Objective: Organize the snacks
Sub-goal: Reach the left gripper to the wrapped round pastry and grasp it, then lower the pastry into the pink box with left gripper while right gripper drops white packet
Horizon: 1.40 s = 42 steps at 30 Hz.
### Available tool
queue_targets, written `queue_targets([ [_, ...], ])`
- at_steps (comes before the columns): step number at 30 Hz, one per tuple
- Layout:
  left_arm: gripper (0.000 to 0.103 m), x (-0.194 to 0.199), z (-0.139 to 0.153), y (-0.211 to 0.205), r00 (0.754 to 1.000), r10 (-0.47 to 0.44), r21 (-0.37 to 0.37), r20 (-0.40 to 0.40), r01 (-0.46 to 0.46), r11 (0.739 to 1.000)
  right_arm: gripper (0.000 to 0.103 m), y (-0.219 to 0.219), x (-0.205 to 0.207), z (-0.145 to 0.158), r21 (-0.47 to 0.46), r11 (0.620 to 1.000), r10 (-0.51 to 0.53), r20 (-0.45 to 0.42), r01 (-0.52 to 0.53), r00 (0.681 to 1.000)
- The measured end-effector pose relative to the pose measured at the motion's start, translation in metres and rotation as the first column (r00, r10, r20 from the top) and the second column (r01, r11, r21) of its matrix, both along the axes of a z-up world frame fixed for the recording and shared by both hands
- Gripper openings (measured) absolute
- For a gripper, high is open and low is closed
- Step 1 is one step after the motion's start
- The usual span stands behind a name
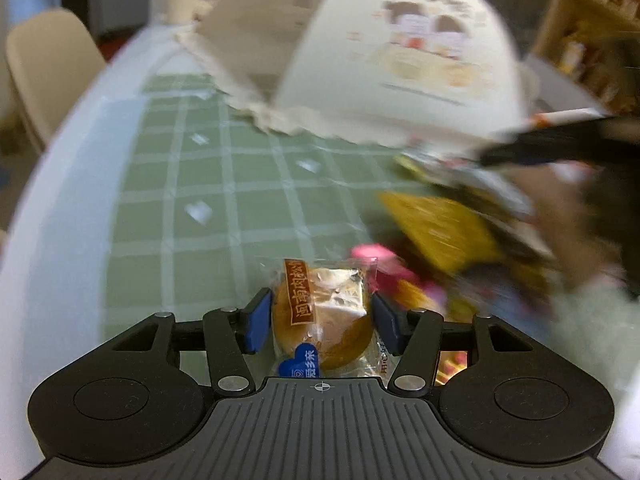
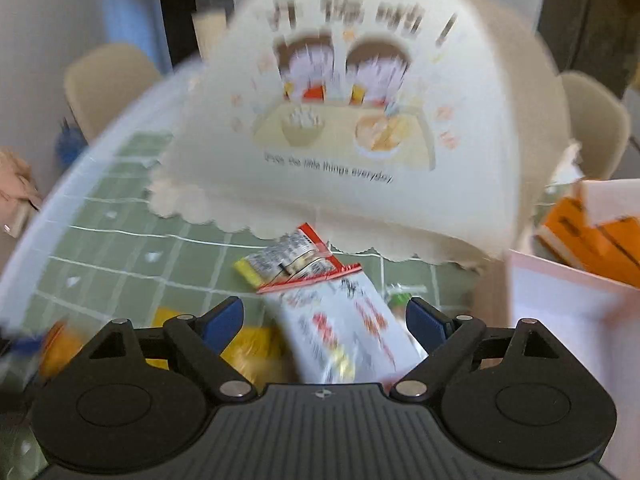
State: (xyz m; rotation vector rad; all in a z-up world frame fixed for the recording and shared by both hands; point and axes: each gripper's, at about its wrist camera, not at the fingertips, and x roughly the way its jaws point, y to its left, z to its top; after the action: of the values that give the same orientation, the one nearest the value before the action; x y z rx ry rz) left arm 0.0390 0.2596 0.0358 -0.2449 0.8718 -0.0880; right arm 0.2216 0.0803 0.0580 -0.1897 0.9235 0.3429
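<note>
Snacks get sorted: left gripper (image 1: 322, 316) apparently clamps a wrapped bun (image 1: 326, 316); right gripper (image 2: 324, 320) gapes above a white packet (image 2: 348, 336), unpinched.

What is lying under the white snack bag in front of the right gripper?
Under the white snack bag lie a yellow packet and, at its far end, a smaller packet with a yellow edge. The rest beneath it is covered.

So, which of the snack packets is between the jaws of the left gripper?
The round golden cake in a clear wrapper, with a brown label strip and a blue heart. It sits between the left gripper's blue pads; the yellow packet and pink packet lie farther off.
</note>
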Motion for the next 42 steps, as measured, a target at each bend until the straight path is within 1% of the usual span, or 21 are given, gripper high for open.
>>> queue_targets([
  [2, 0.059, -0.019, 0.008, -0.007, 1.0, -0.027, -0.08, 0.005, 0.027, 0.996, 0.089, -0.002, 0.02, -0.017, -0.027, 1.0, -0.009, -0.083, 0.007, 0.997],
  [4, 0.059, -0.038, 0.014, -0.018, 0.998, -0.054, -0.141, 0.014, 0.056, 0.988, 0.091, -0.007, 0.031, -0.027, -0.022, 1.0, -0.021, -0.164, 0.017, 0.986],
  [5, 0.059, -0.046, 0.015, -0.025, 0.997, -0.071, -0.165, 0.008, 0.071, 0.984, 0.087, -0.009, 0.027, -0.024, -0.022, 1.0, -0.011, -0.153, 0.007, 0.988],
  [7, 0.059, -0.056, 0.017, -0.04, 0.995, -0.101, -0.195, -0.007, 0.097, 0.976, 0.075, -0.013, 0.017, -0.017, 0.002, 0.999, 0.032, -0.179, -0.032, 0.983],
  [8, 0.059, -0.06, 0.018, -0.046, 0.994, -0.111, -0.207, -0.012, 0.106, 0.973, 0.075, -0.014, 0.01, -0.01, 0.018, 0.999, 0.049, -0.179, -0.046, 0.983],
  [10, 0.059, -0.066, 0.02, -0.061, 0.992, -0.122, -0.224, -0.024, 0.114, 0.968, 0.075, -0.02, -0.016, 0.011, 0.045, 0.995, 0.09, -0.128, -0.085, 0.988],
  [13, 0.059, -0.074, 0.023, -0.085, 0.988, -0.146, -0.23, -0.047, 0.132, 0.964, 0.075, -0.036, -0.072, 0.043, 0.095, 0.981, 0.175, -0.07, -0.168, 0.982],
  [16, 0.059, -0.083, 0.028, -0.111, 0.98, -0.184, -0.216, -0.07, 0.165, 0.962, 0.075, -0.062, -0.12, 0.07, 0.088, 0.973, 0.212, 0.005, -0.212, 0.977],
  [19, 0.059, -0.088, 0.037, -0.142, 0.969, -0.238, -0.201, -0.068, 0.221, 0.954, 0.075, -0.108, -0.169, 0.094, 0.091, 0.979, 0.175, 0.085, -0.182, 0.981],
  [21, 0.059, -0.088, 0.045, -0.166, 0.958, -0.284, -0.189, -0.052, 0.269, 0.944, 0.075, -0.142, -0.188, 0.103, 0.11, 0.986, 0.113, 0.112, -0.126, 0.987],
  [23, 0.059, -0.084, 0.053, -0.185, 0.951, -0.307, -0.182, -0.026, 0.298, 0.937, 0.075, -0.177, -0.204, 0.105, 0.123, 0.991, 0.035, 0.129, -0.051, 0.991],
  [26, 0.059, -0.06, 0.075, -0.206, 0.958, -0.283, -0.169, 0.041, 0.286, 0.943, 0.075, -0.219, -0.226, 0.1, 0.09, 0.994, -0.078, 0.166, 0.064, 0.983],
  [29, 0.059, -0.013, 0.099, -0.224, 0.963, -0.235, -0.137, 0.133, 0.253, 0.958, 0.075, -0.248, -0.245, 0.092, 0.07, 0.988, -0.145, 0.176, 0.135, 0.974],
  [30, 0.059, 0.007, 0.104, -0.231, 0.964, -0.22, -0.142, 0.151, 0.242, 0.96, 0.075, -0.256, -0.25, 0.088, 0.073, 0.986, -0.159, 0.173, 0.148, 0.972],
  [33, 0.059, 0.069, 0.11, -0.249, 0.962, -0.173, -0.213, 0.209, 0.218, 0.952, 0.075, -0.269, -0.261, 0.077, 0.084, 0.982, -0.182, 0.161, 0.171, 0.97],
  [34, 0.06, 0.094, 0.108, -0.26, 0.967, -0.155, -0.222, 0.202, 0.2, 0.954, 0.075, -0.268, -0.262, 0.074, 0.087, 0.981, -0.187, 0.158, 0.175, 0.97],
  [36, 0.058, 0.144, 0.092, -0.278, 0.982, -0.163, -0.232, 0.098, 0.182, 0.955, 0.075, -0.27, -0.262, 0.068, 0.105, 0.976, -0.207, 0.146, 0.193, 0.967],
  [37, 0.058, 0.163, 0.081, -0.285, 0.984, -0.167, -0.225, 0.06, 0.176, 0.958, 0.075, -0.27, -0.261, 0.066, 0.115, 0.973, -0.216, 0.136, 0.201, 0.967],
  [38, 0.057, 0.174, 0.076, -0.29, 0.987, -0.153, -0.21, 0.052, 0.161, 0.964, 0.075, -0.271, -0.262, 0.064, 0.119, 0.97, -0.225, 0.132, 0.21, 0.965],
  [40, 0.058, 0.175, 0.08, -0.29, 0.985, -0.134, -0.212, 0.106, 0.154, 0.965, 0.075, -0.271, -0.268, 0.062, 0.103, 0.967, -0.245, 0.149, 0.232, 0.958],
  [42, 0.058, 0.169, 0.085, -0.286, 0.978, -0.155, -0.243, 0.143, 0.186, 0.952, 0.075, -0.27, -0.265, 0.059, 0.098, 0.966, -0.251, 0.157, 0.238, 0.955],
])
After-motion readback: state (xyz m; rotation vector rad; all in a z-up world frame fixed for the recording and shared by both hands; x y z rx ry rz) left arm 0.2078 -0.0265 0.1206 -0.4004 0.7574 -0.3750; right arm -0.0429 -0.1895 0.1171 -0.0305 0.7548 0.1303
